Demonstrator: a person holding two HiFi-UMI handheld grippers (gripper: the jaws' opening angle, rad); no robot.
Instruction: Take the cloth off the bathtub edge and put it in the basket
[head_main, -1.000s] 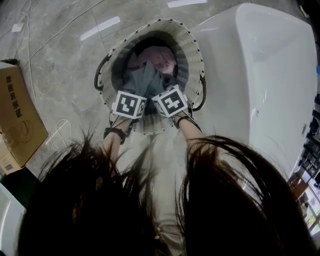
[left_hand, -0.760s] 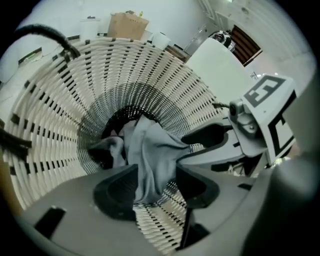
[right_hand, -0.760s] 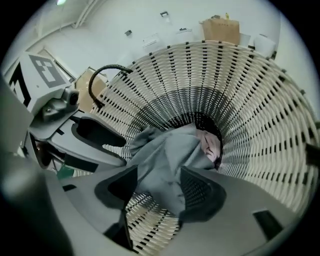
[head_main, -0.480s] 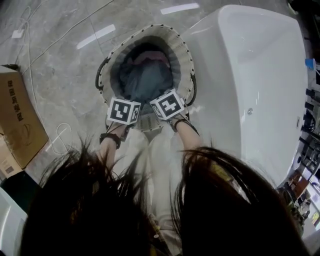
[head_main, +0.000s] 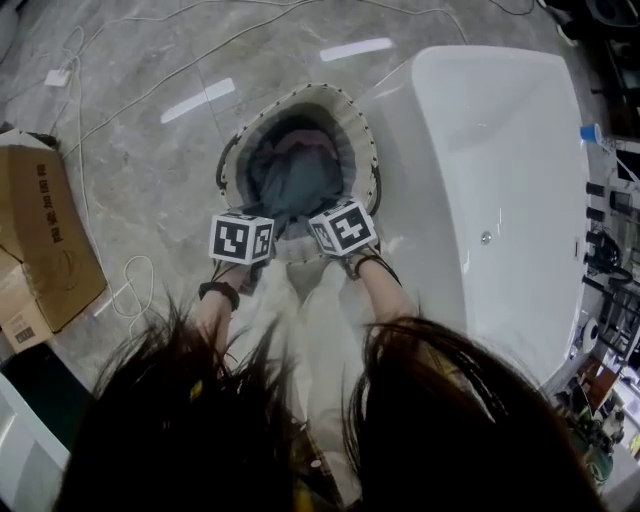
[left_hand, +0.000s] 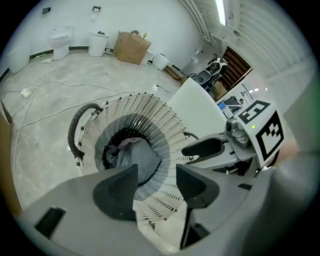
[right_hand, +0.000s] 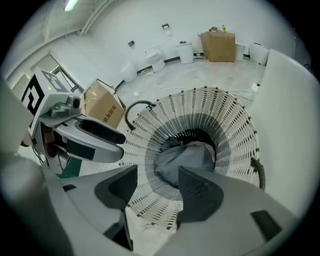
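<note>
The grey cloth lay crumpled at the bottom of the basket, free of both tools and slumped over something pinkish that showed at its far side. That looked like a dropped load rather than a placed one: the folds were loose and nothing pinned them.

The basket, a white woven one with dark handles, stood on the floor just beside the near corner of the bathtub. Judged from that position, it was set there so the cloth had only a short way to travel from the tub's edge. No cloth showed on the parts of the tub's edge in view.

Above the basket's near rim hung the 2 grippers, side by side and tilted down toward its mouth. The left gripper had its jaws spread. They had just been opening, and between them showed only the basket wall and the cloth far below. The right gripper was likewise spread and empty. With both tools apart and clear of the basket, the delivery seemed complete.

Further out on the grey stone floor sat a cardboard box and a loop of white cable, well apart from the basket.
</note>
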